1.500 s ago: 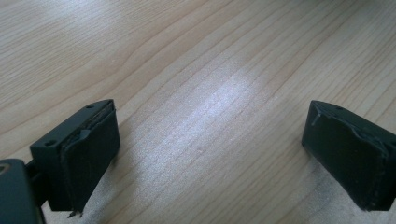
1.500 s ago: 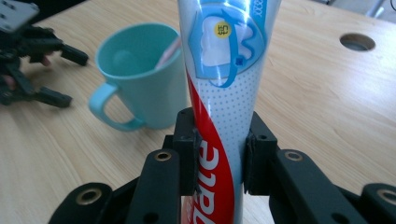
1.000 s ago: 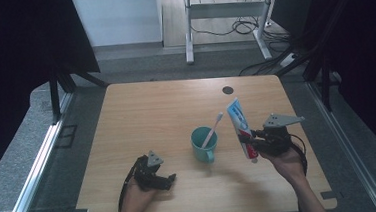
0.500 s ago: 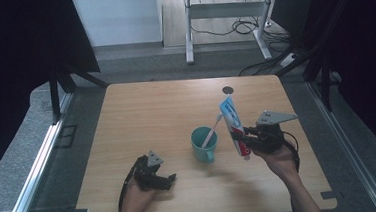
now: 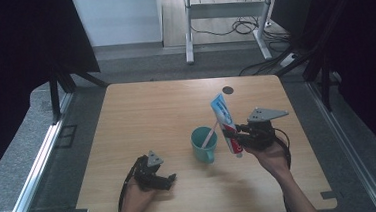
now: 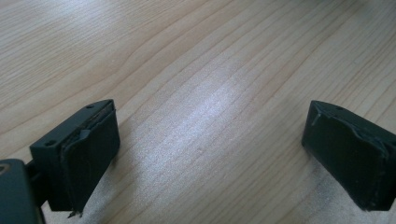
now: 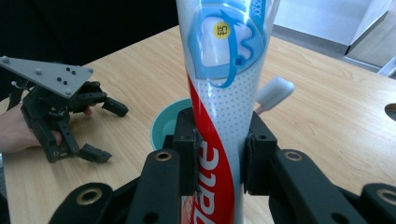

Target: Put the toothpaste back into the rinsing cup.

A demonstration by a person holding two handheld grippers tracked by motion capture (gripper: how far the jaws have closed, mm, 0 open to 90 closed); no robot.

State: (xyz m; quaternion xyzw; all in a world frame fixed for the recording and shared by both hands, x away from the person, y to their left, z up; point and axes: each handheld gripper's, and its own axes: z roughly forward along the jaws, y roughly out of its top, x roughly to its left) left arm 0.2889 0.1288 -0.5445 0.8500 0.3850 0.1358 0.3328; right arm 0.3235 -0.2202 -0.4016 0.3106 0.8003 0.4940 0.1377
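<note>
A white, blue and red toothpaste tube stands nearly upright in my right gripper, which is shut on its lower half. The tube hangs just right of a teal mug that holds a white toothbrush, leaning toward the tube. My left gripper rests low over the wood near the table's front left, open with nothing between its black pads. It also appears at the left of the right gripper view as the left gripper.
The wooden table has a round cable hole at its far right. Beyond the far edge stand a desk frame and cables on the floor. Dark curtains hang at both sides.
My right gripper has carried the toothpaste tube leftward, closer to the mug, and the tube now stands more upright. The left gripper has stayed where it was.
</note>
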